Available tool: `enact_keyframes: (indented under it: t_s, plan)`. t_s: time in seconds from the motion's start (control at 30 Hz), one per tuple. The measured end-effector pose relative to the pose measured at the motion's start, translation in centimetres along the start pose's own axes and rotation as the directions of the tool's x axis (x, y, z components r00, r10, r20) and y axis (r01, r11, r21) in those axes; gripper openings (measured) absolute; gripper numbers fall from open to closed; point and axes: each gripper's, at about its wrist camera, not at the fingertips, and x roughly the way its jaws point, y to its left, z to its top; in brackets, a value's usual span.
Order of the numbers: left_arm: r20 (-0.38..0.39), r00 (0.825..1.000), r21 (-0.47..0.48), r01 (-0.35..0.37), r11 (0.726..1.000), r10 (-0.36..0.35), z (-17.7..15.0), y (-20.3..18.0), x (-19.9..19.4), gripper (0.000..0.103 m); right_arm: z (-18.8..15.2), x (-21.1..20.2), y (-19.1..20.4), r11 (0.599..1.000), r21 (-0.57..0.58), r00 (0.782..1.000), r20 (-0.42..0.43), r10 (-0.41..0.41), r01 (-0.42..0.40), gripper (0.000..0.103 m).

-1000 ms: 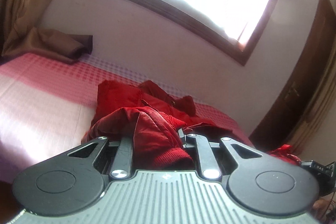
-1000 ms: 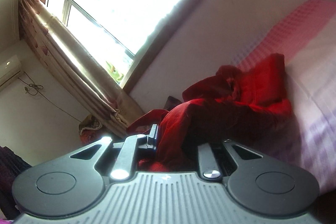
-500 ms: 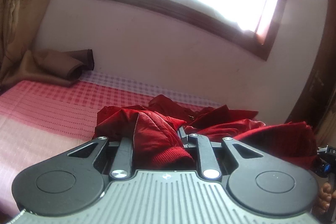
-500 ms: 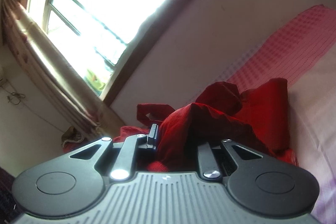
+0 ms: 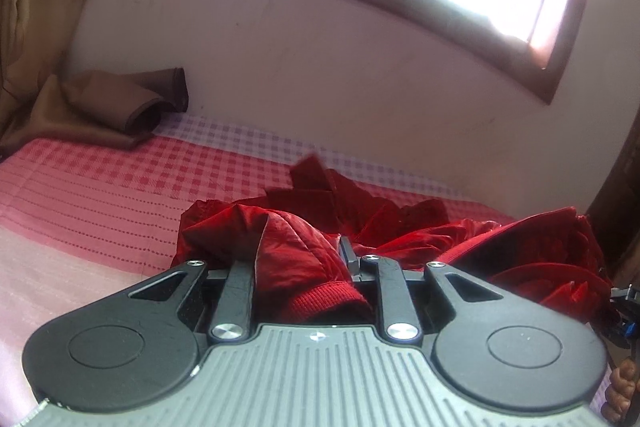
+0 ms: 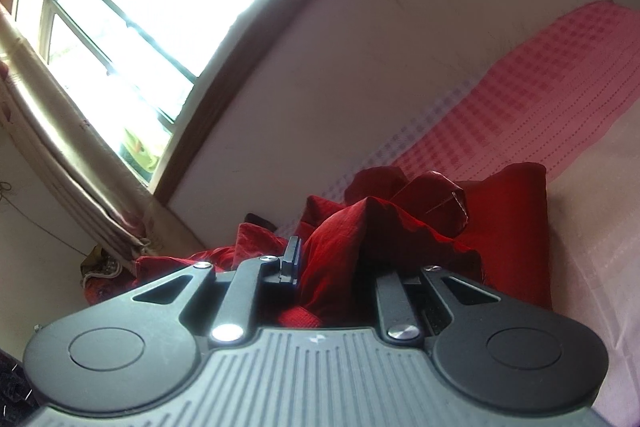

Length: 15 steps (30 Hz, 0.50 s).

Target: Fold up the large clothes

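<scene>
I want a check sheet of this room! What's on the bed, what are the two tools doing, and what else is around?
Surface: bed with a pink and red checked cover.
Job's things: red jacket, crumpled in a heap on the bed, not folded yet.
Clutter: brown cloth lying at the far corner by the wall.
Grippers: left tool shut on the jacket at a ribbed cuff; right tool shut on another bunch of the jacket.
Cables: thin wire on the wall under the curtain.
Surroundings: bright window, curtain, plain wall.
</scene>
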Motion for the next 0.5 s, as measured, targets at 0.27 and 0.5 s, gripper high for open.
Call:
enact_keyframes:
  t_s: [0.27, 0.5]
  plan:
    - [-0.042, 0.998, -0.01, -0.039, 0.999, 0.038, 0.1, 0.3, 3.3, 0.026, 0.3, 2.5, -1.6, 0.999, 0.035, 0.999, -0.017, -0.031, 0.032, 0.017]
    - [-0.063, 0.996, -0.018, -0.062, 0.998, 0.061, 0.0, 0.6, 5.0, 0.029, 0.6, 4.2, -3.1, 0.996, 0.064, 0.998, -0.029, -0.053, 0.055, 0.017]
